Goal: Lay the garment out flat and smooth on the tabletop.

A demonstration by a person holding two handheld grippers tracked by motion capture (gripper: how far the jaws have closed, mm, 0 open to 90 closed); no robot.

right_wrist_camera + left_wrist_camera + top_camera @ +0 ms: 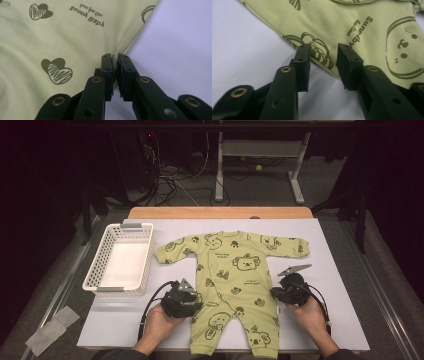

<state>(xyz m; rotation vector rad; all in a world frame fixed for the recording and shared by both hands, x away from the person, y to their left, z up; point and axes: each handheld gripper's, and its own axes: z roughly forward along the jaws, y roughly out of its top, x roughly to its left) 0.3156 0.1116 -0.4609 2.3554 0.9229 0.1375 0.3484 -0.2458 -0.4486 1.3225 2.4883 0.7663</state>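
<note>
"Sunny Baby" printed on green romper (62,37), smaller line unreadable

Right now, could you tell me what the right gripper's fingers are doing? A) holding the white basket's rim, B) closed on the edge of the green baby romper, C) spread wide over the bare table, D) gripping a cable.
B: in the right gripper view the right gripper has its fingers pinched together on the side edge of the green baby romper, whose cloth bunches up between them.
</note>
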